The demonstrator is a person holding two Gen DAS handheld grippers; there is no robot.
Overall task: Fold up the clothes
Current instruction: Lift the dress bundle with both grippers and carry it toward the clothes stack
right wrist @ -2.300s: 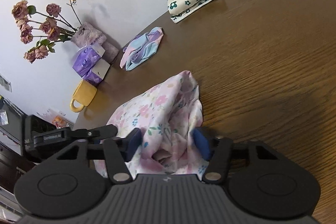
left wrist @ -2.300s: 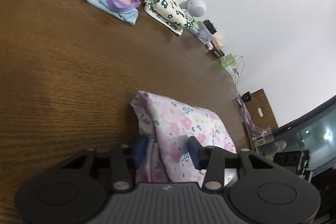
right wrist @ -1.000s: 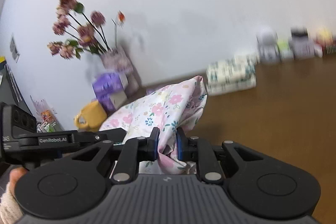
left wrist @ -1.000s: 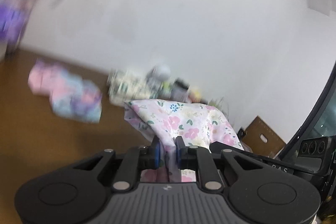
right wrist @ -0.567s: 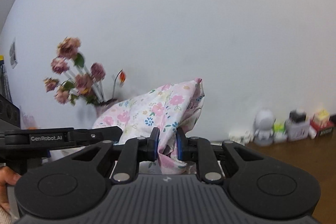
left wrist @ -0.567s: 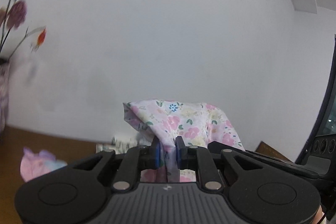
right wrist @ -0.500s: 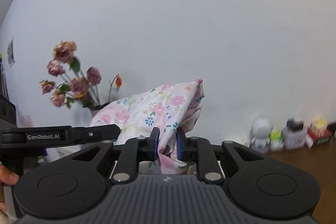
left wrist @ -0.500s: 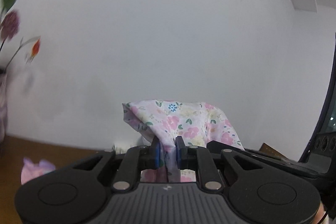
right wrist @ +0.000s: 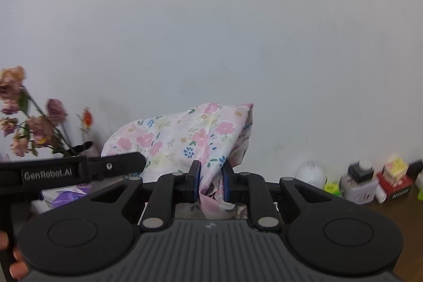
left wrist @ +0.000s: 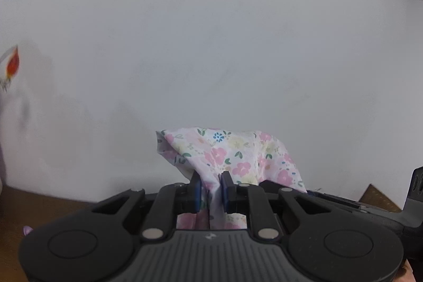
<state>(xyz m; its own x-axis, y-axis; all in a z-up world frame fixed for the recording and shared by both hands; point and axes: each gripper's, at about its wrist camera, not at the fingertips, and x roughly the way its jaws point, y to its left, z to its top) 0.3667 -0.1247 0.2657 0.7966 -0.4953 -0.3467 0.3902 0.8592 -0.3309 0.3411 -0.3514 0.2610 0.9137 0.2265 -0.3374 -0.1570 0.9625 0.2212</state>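
A pink floral garment (left wrist: pixel 227 152) is held up in the air in front of a white wall. My left gripper (left wrist: pixel 210 192) is shut on one bunched edge of it. The same floral garment (right wrist: pixel 185 139) stretches leftward in the right wrist view, where my right gripper (right wrist: pixel 210 183) is shut on its other edge. Cloth bulges above both pairs of blue pads and hangs out of sight below them. The left gripper's black body (right wrist: pixel 71 171) reaches in from the left, and the right gripper's body (left wrist: pixel 370 210) shows at the right edge of the left wrist view.
A vase of dried flowers (right wrist: pixel 29 123) stands at the left by purple tissue packs (right wrist: pixel 63 196). A white round gadget (right wrist: pixel 310 173), small bottles and boxes (right wrist: pixel 380 181) line the wall at the right on the brown table (right wrist: pixel 396 205). A hand (right wrist: pixel 13 266) grips at the lower left.
Both grippers have risen with the floral garment still pinched in them. The table and the other clothes have dropped almost out of the left wrist view, and the wall fills it.
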